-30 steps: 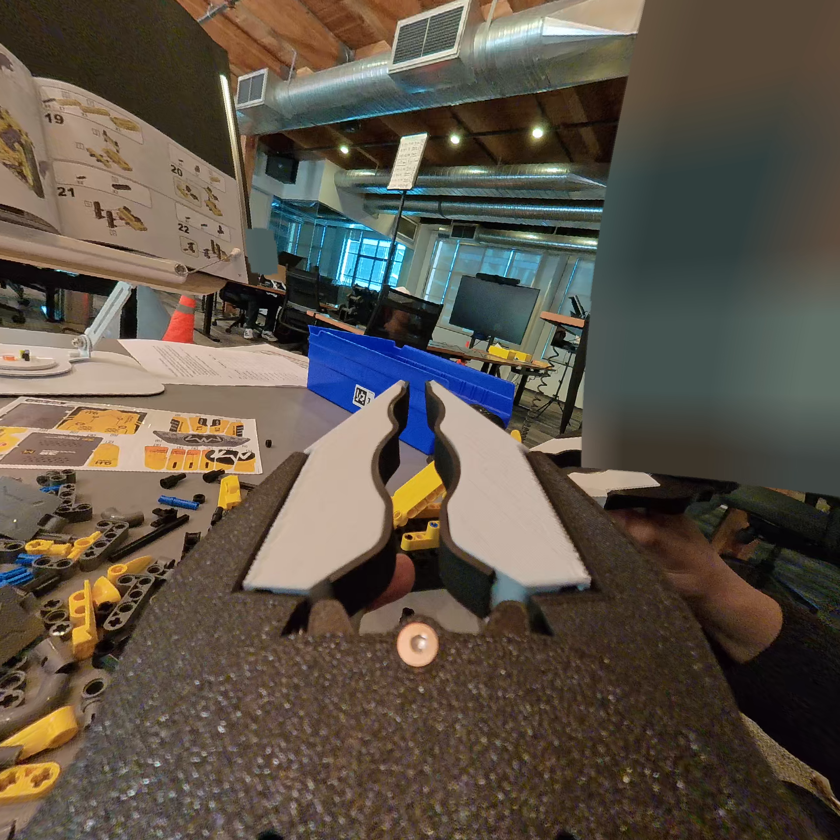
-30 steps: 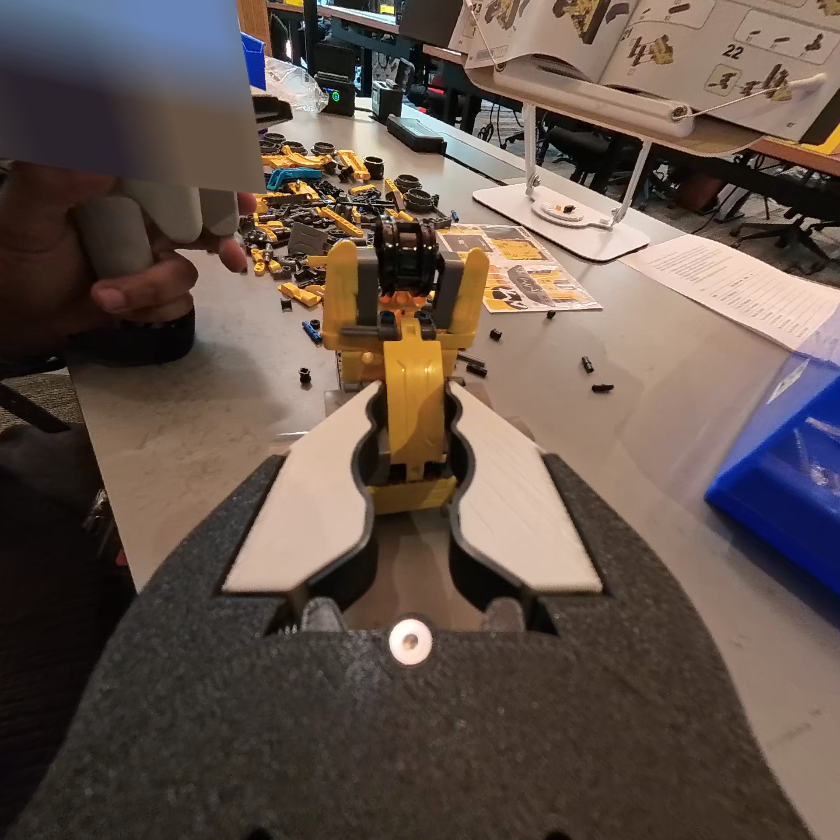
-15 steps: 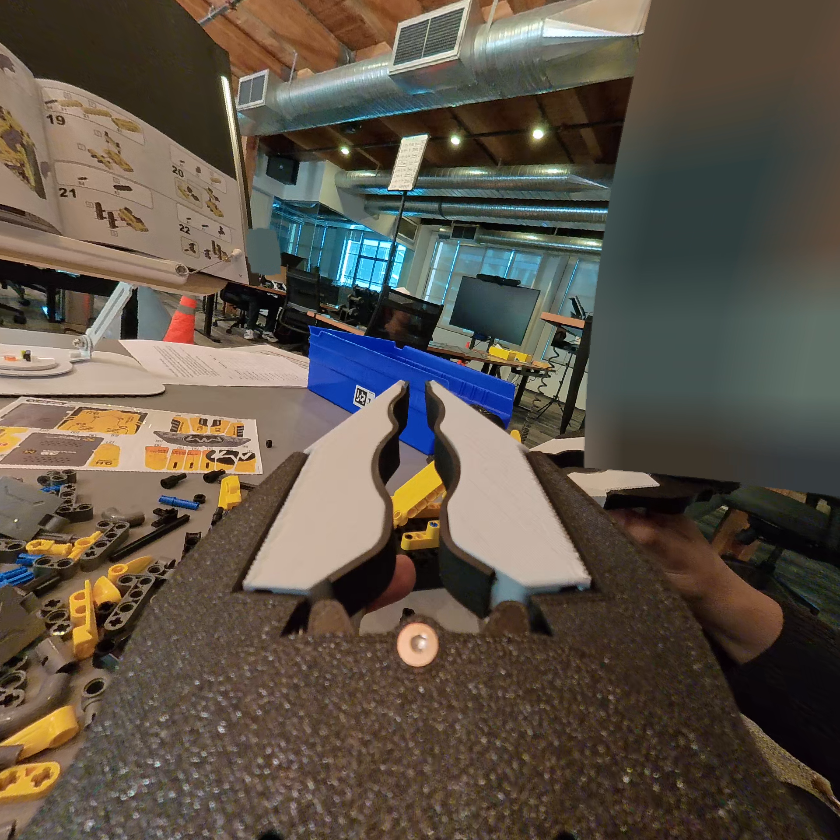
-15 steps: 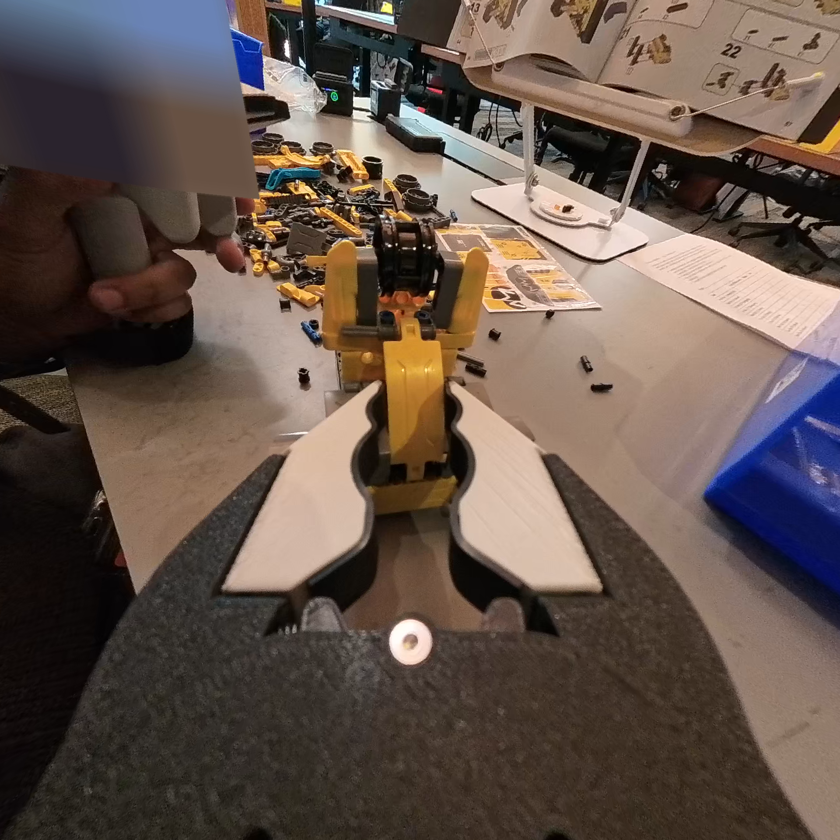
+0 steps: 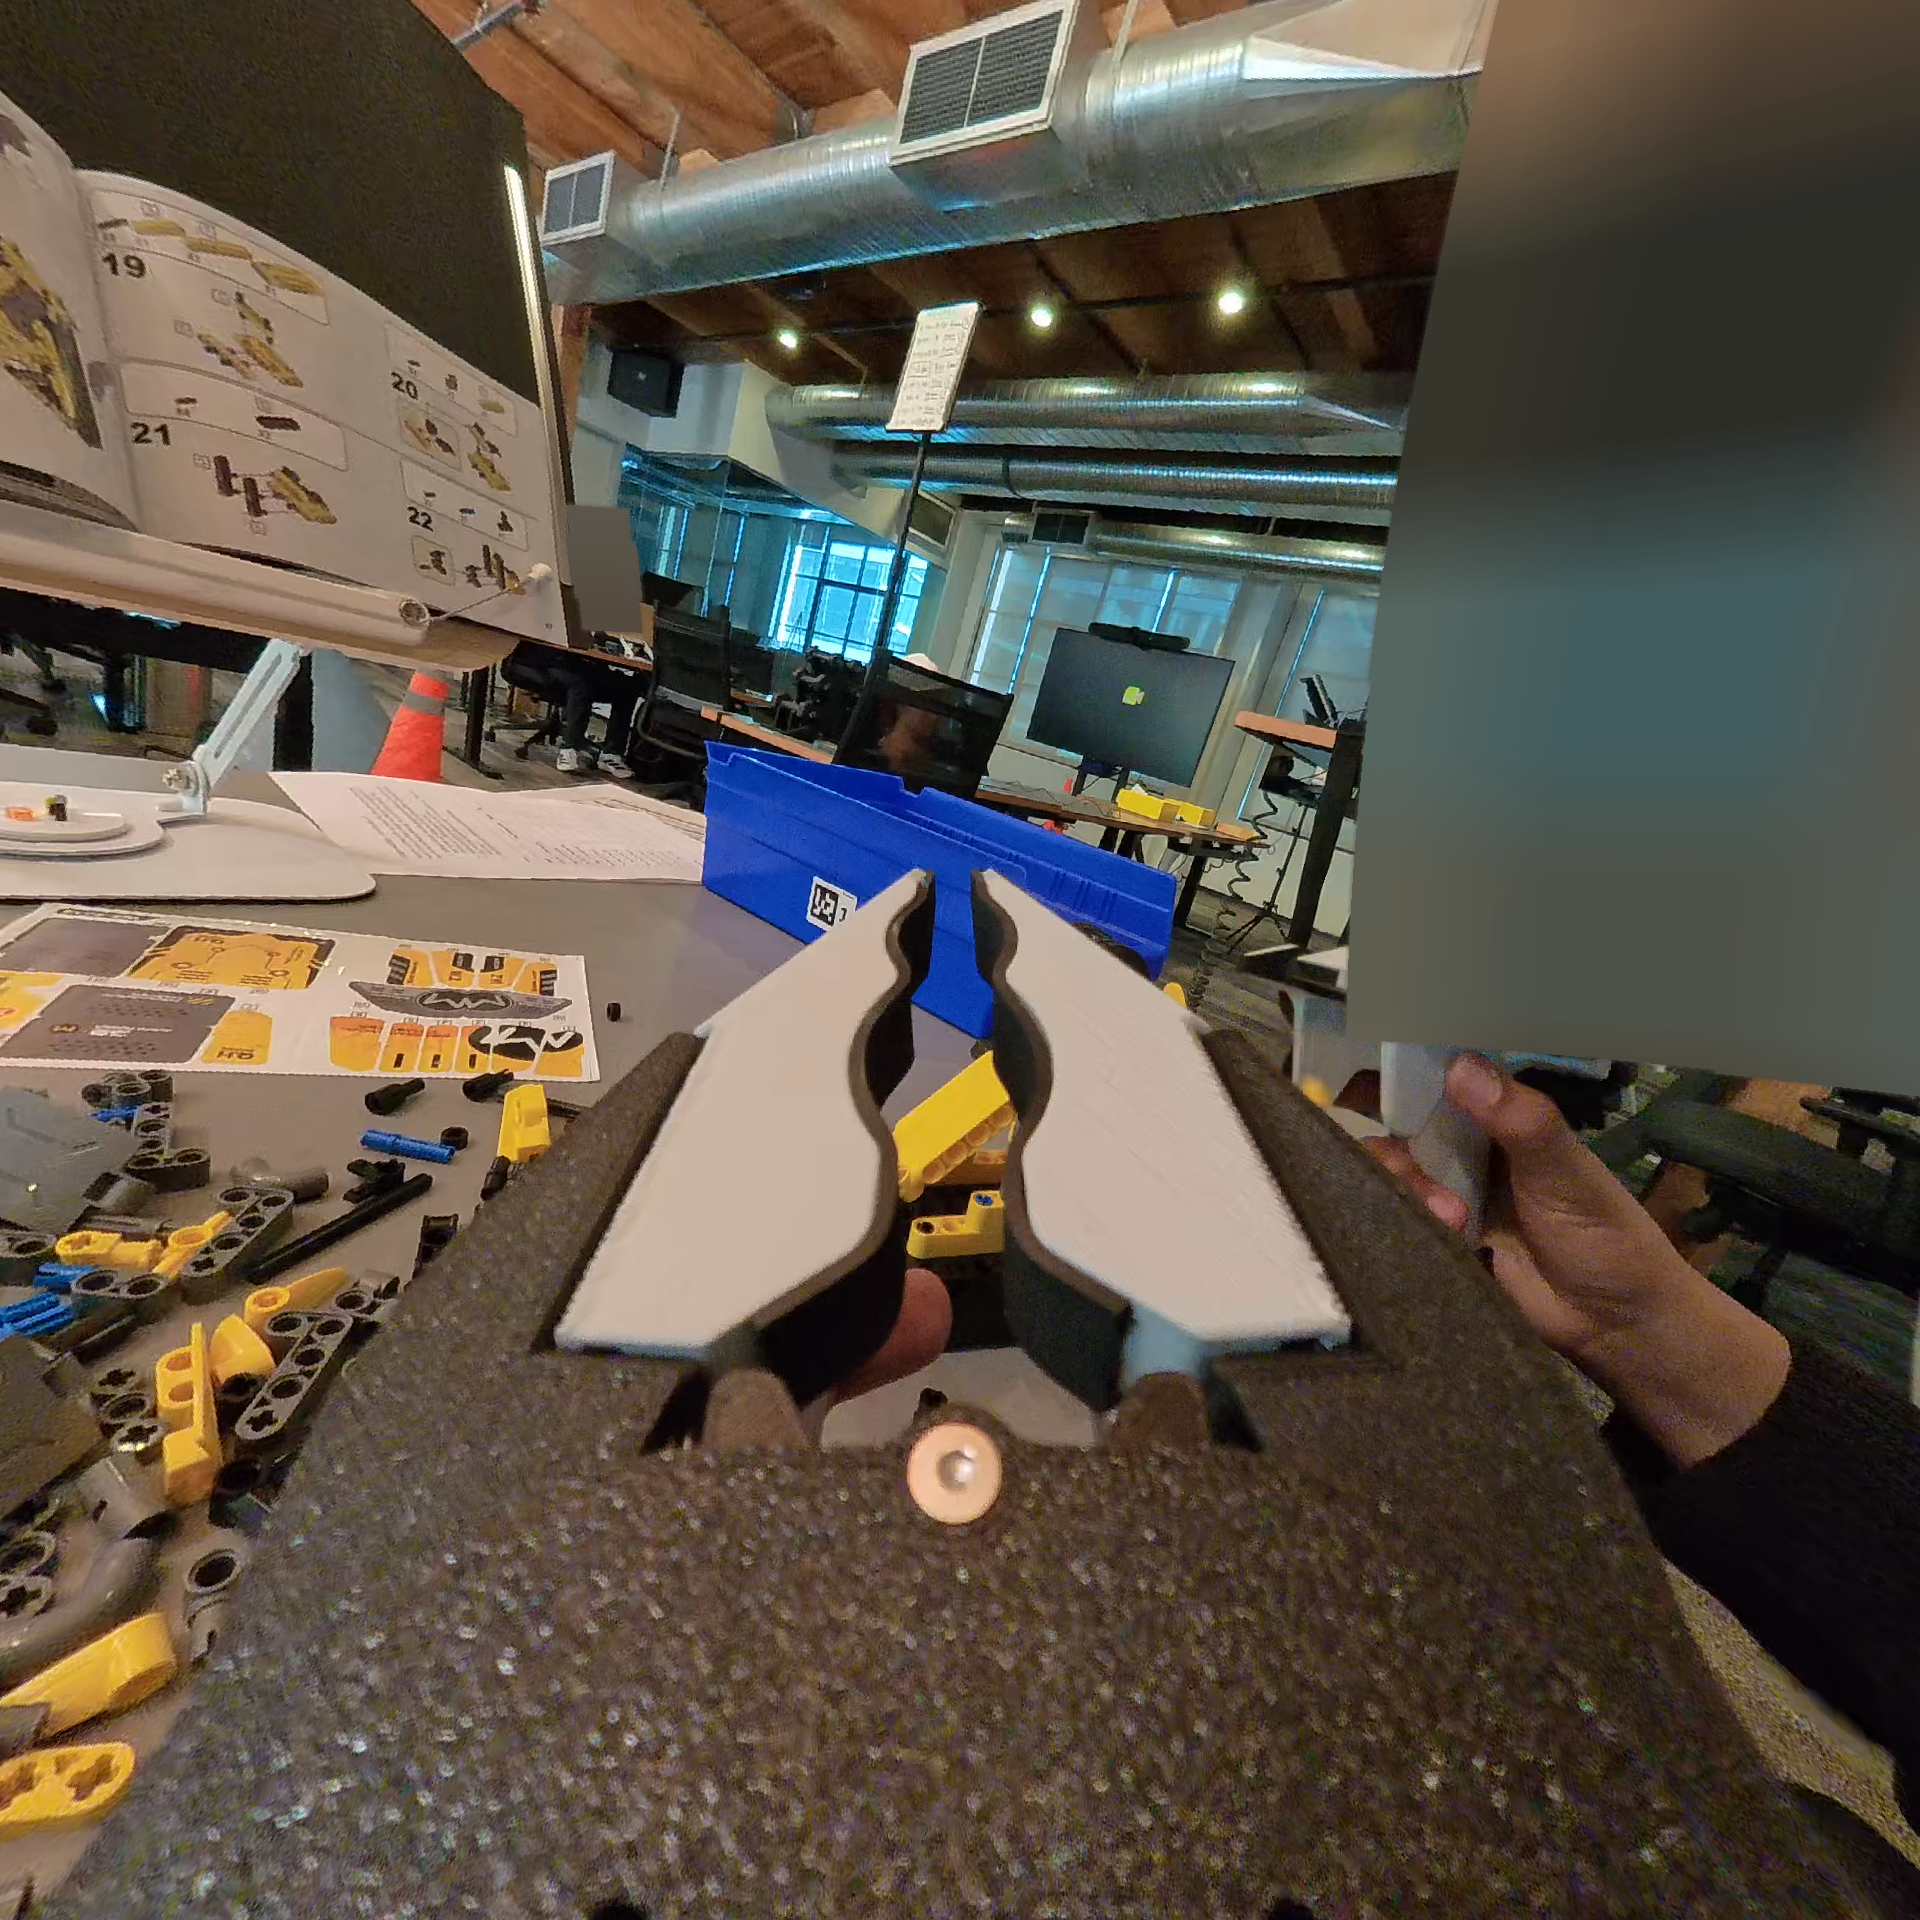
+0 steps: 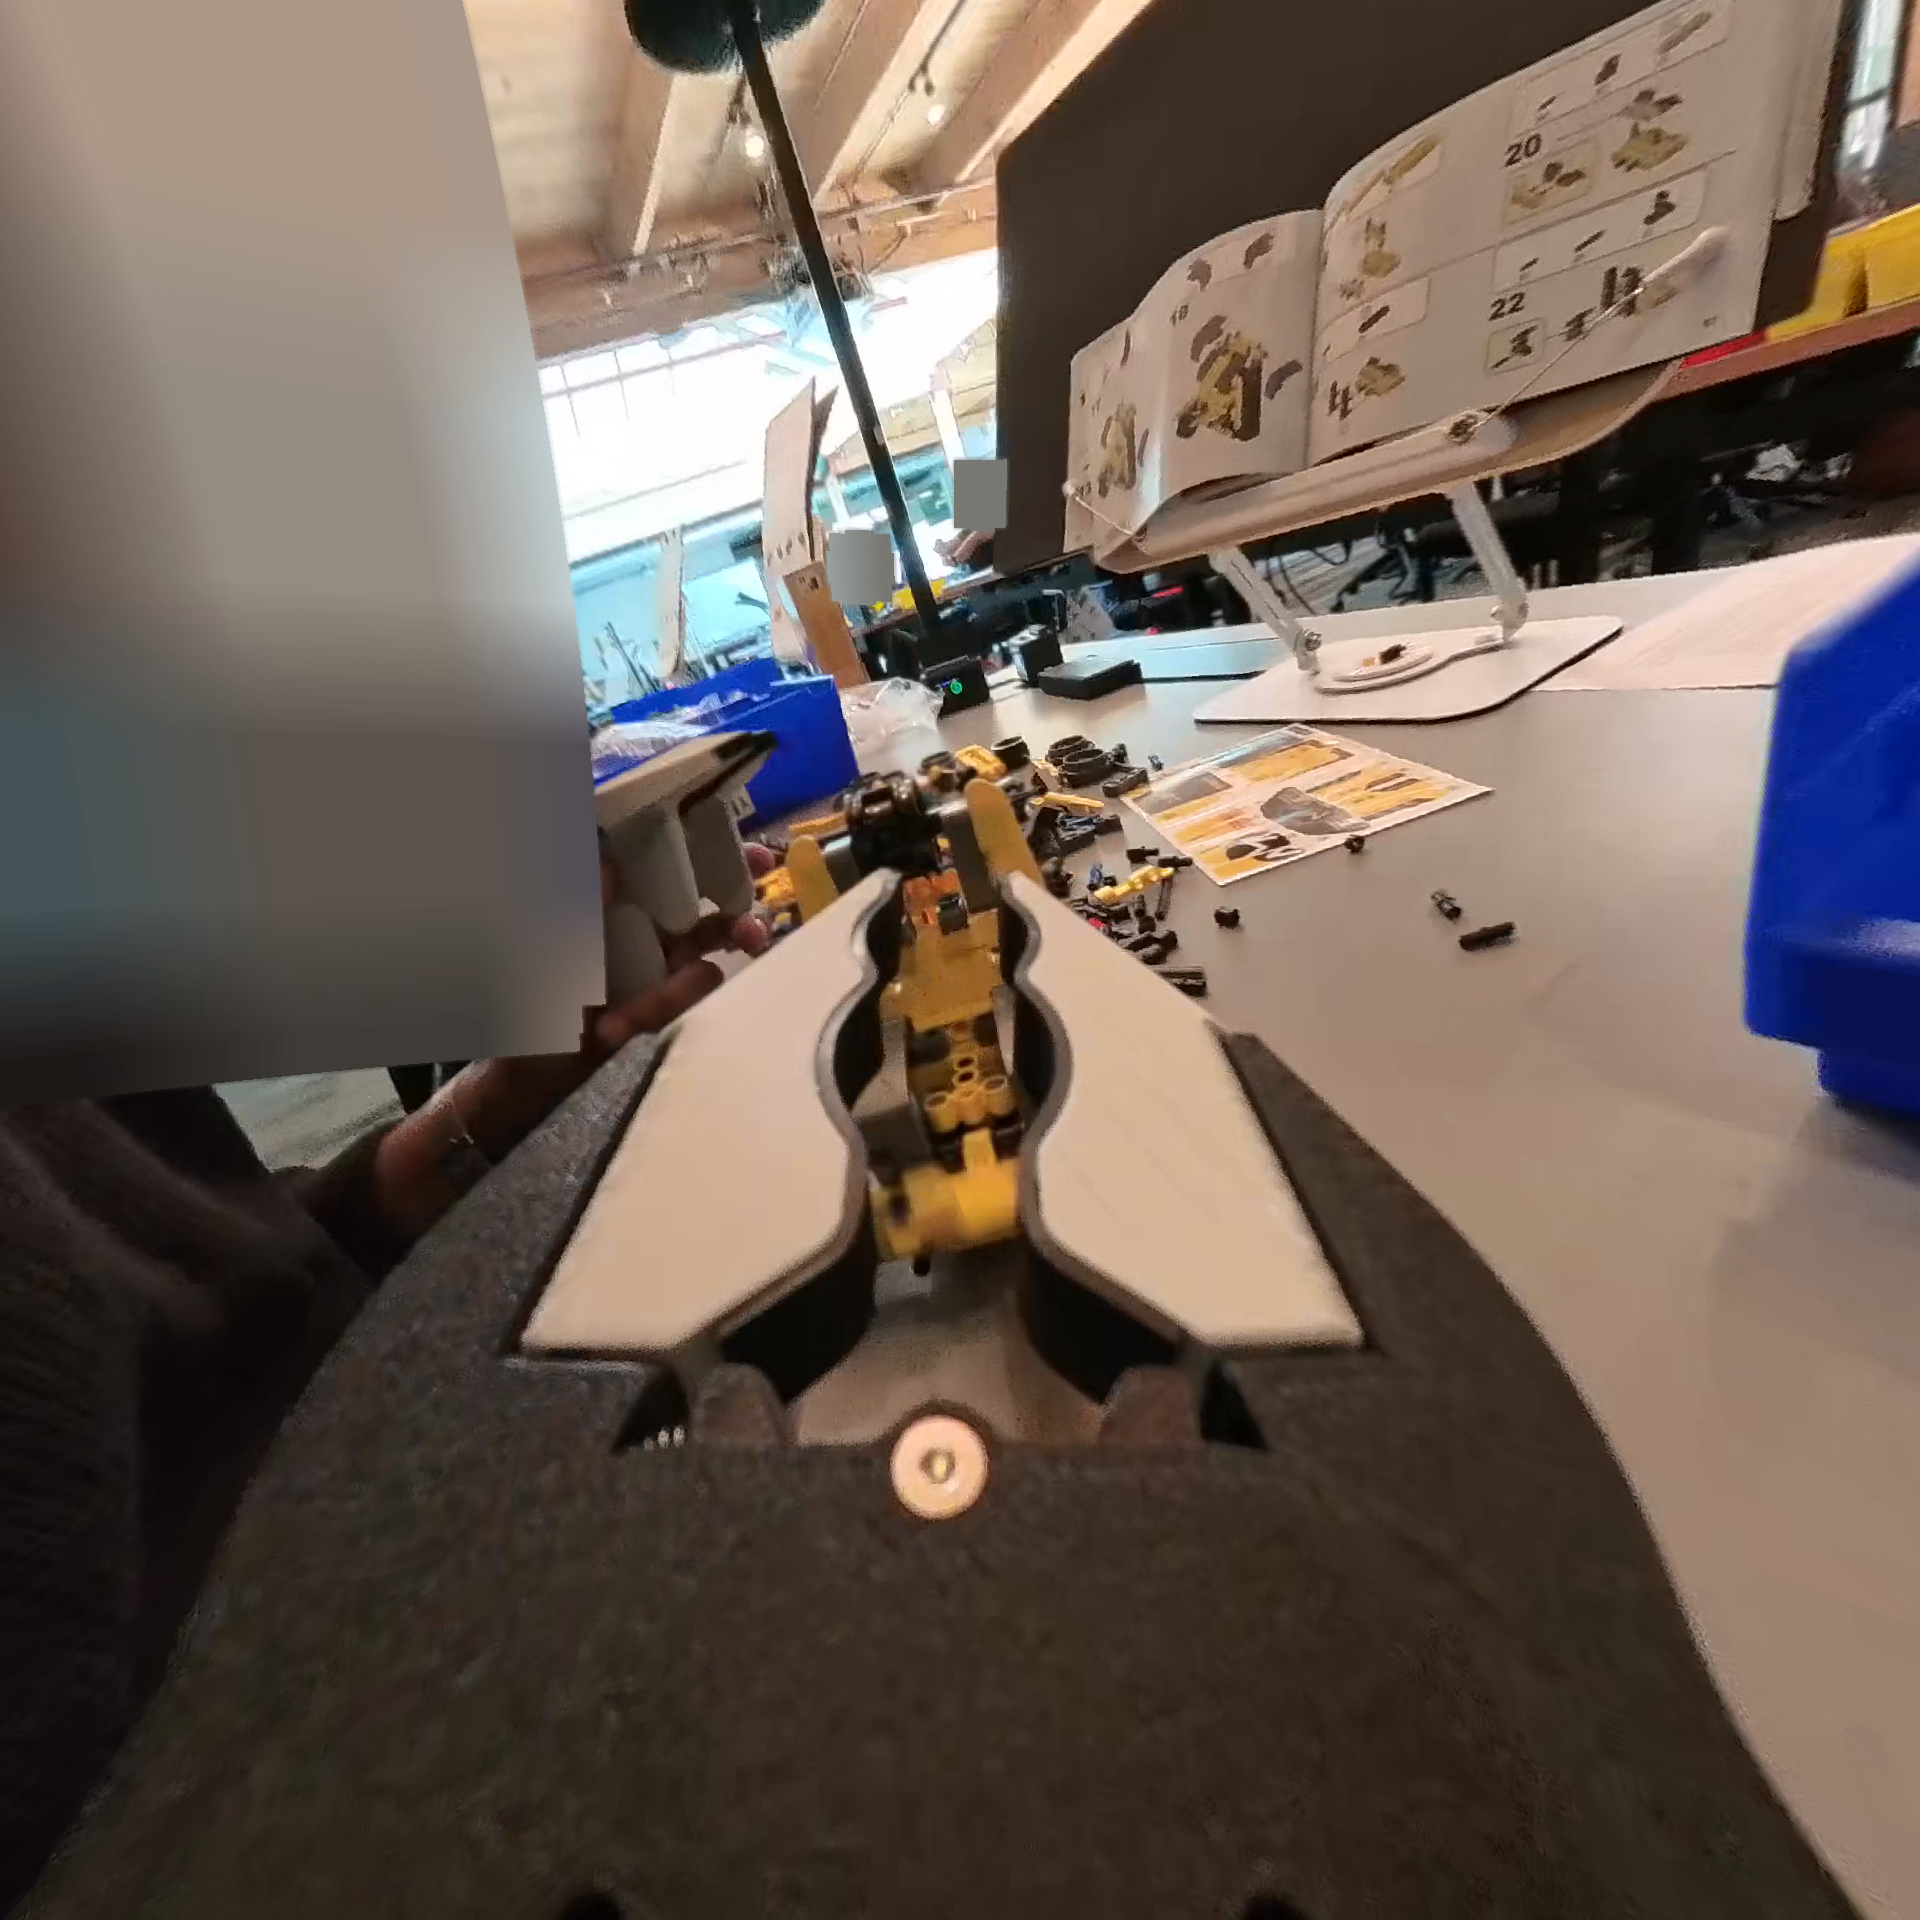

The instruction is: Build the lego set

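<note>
In the left wrist view, we are seeing our left gripper [image 5: 951,883] hanging with its fingers nearly together and nothing between them, above loose yellow and black pieces [image 5: 197,1340] on the grey table [image 5: 665,935], near a blue bin [image 5: 883,831]. In the right wrist view, our right gripper [image 6: 951,894] is clamping the yellow brick model [image 6: 951,1081] above the table.

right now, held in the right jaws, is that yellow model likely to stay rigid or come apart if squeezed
Probably fairly stiff but not solid: the yellow model is many small clipped pieces, so a hard squeeze might pop some off. It looks light, being plastic. The jaws hold its narrow end while the bulk juts forward, so it may pivot.
</note>
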The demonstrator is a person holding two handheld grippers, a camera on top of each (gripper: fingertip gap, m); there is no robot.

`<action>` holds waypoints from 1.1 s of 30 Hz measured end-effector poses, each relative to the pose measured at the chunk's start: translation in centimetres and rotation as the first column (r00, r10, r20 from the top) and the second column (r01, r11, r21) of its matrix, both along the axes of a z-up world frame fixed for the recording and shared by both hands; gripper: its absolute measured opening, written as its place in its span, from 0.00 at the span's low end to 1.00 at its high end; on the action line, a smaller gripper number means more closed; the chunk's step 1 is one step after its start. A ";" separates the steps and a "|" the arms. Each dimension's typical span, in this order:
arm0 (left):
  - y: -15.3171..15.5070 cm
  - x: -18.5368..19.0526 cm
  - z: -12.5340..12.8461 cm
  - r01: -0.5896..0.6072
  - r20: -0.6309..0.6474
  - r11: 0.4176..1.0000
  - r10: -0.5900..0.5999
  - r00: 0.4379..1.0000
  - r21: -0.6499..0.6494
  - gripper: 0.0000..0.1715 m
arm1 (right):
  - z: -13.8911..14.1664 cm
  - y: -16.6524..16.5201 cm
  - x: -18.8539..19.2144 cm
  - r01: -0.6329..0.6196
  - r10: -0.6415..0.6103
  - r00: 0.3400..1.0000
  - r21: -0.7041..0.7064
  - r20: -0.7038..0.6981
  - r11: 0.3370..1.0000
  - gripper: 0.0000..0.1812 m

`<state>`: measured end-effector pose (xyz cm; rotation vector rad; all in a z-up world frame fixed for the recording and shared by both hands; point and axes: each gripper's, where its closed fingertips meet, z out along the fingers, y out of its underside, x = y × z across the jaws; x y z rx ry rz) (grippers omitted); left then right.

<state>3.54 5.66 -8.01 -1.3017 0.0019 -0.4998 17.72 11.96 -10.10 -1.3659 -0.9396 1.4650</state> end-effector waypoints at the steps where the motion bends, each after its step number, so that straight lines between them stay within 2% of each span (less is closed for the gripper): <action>1: 0.0 0.0 0.0 0.000 0.001 1.000 0.000 1.000 0.001 0.03 | 0.0 0.2 0.1 -0.005 0.005 1.000 -0.021 -0.010 1.000 0.09; 17: 0.1 0.1 0.0 -0.001 -0.003 1.000 0.001 1.000 0.002 0.03 | 0.3 -0.5 0.1 0.022 -0.022 1.000 0.070 -0.008 0.997 0.09; 28: 0.0 -0.1 0.1 0.005 0.014 1.000 -0.005 1.000 0.007 0.03 | 0.9 -0.2 0.9 0.060 -0.056 0.997 0.078 -0.062 0.995 0.09; 33: -0.1 -0.3 0.1 0.017 0.043 1.000 -0.017 0.999 0.011 0.03 | 1.7 0.0 2.0 0.057 -0.049 0.989 0.050 -0.143 0.997 0.09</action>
